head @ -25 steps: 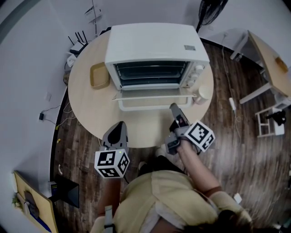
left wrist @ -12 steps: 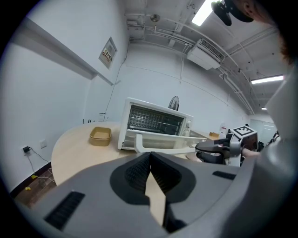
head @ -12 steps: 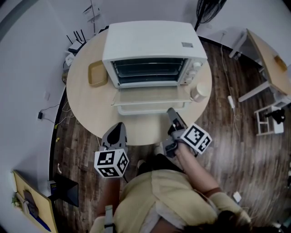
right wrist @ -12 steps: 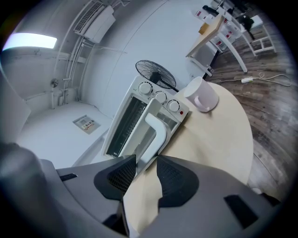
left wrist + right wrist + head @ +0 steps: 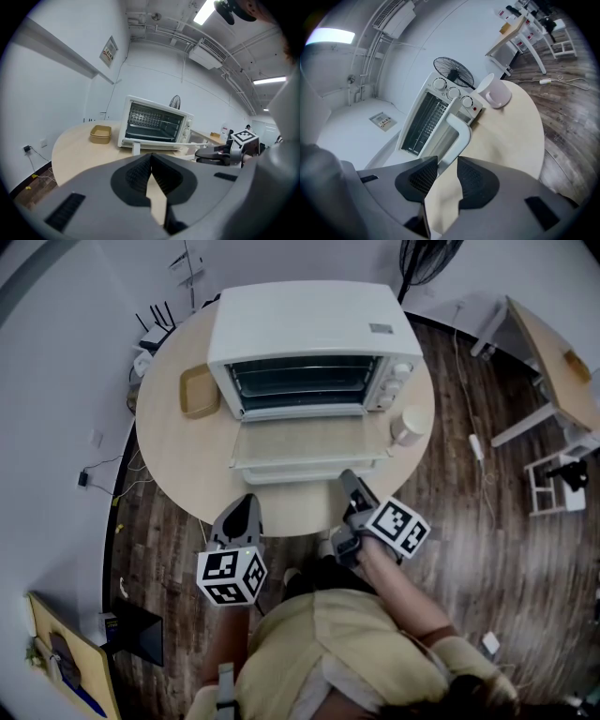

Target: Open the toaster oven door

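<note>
A person stands at a round wooden table with a two-jaw gripper in each hand, facing a white toaster oven whose door is already down and lies flat toward the person, leaving the wire racks inside in plain sight. The door handle runs along the door's near edge.

The right gripper sits low at the right end of that handle, angled in toward the oven. Its own view shows the fingers standing apart, having just been closing a little, with the white handle just beyond the tips and only bare tabletop between the pads. They grip nothing.

The left gripper hangs back at the table's near edge, well short of the door. Its fingers meet at the tips with nothing caught between them.

A shallow tan tray rests on the table to the left of the oven, and a white cup stands on the right, just beside the control knobs. A black floor fan rises behind the oven, against the white wall.
</note>
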